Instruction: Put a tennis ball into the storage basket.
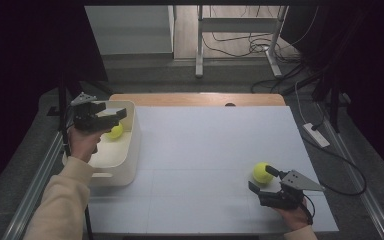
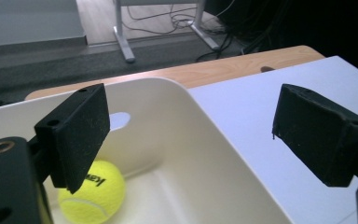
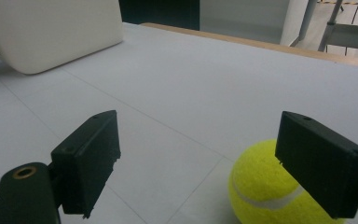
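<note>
A yellow tennis ball (image 1: 114, 131) lies inside the cream plastic bin (image 1: 136, 142) at the table's left. My left gripper (image 1: 111, 116) hovers over the bin's far end, open, with nothing between its jaws. In the left gripper view the ball (image 2: 93, 193) sits low on the bin floor, partly behind the left jaw, and the bin wall (image 2: 177, 116) curves below the left gripper (image 2: 191, 140). A second tennis ball (image 1: 261, 172) rests on the white tabletop near the front right. My right gripper (image 1: 261, 179) is open right behind it; the second ball (image 3: 256, 191) sits by the right jaw, untouched by the pads.
The white table surface (image 1: 205, 145) stretches between bin and ball, with a wooden strip (image 1: 195, 99) along its far edge. The bin (image 3: 51, 32) stands far off in the right gripper view. Beyond the table are metal frame legs (image 1: 199, 50) and floor cables (image 1: 250, 47).
</note>
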Available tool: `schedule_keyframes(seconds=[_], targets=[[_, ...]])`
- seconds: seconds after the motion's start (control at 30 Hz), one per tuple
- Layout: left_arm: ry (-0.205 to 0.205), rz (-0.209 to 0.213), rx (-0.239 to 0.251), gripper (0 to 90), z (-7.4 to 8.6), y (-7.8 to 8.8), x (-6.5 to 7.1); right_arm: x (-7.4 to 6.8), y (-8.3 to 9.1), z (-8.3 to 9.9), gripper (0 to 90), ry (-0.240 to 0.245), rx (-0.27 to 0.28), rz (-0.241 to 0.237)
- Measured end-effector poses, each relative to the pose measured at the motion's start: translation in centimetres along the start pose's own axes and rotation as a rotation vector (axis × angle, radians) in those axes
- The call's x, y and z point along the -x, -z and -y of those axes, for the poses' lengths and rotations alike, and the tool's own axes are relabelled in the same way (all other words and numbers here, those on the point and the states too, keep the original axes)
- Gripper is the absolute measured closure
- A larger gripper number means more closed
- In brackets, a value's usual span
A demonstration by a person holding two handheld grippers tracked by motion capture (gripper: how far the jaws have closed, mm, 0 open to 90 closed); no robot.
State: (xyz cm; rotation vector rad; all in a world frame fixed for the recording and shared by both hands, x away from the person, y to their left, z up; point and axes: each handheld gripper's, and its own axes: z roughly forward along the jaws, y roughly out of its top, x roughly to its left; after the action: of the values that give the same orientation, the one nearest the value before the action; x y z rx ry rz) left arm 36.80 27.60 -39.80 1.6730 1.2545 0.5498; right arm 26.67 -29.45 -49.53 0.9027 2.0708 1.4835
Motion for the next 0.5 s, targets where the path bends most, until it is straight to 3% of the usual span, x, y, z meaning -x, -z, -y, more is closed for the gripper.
schedule_keyframes(seconds=[0.5], targets=[[-0.05,0.103,0.025,12.6,-0.2,0.6,2.3,0.1,0.1,0.1,13.7,-0.018,0.002,0.006]])
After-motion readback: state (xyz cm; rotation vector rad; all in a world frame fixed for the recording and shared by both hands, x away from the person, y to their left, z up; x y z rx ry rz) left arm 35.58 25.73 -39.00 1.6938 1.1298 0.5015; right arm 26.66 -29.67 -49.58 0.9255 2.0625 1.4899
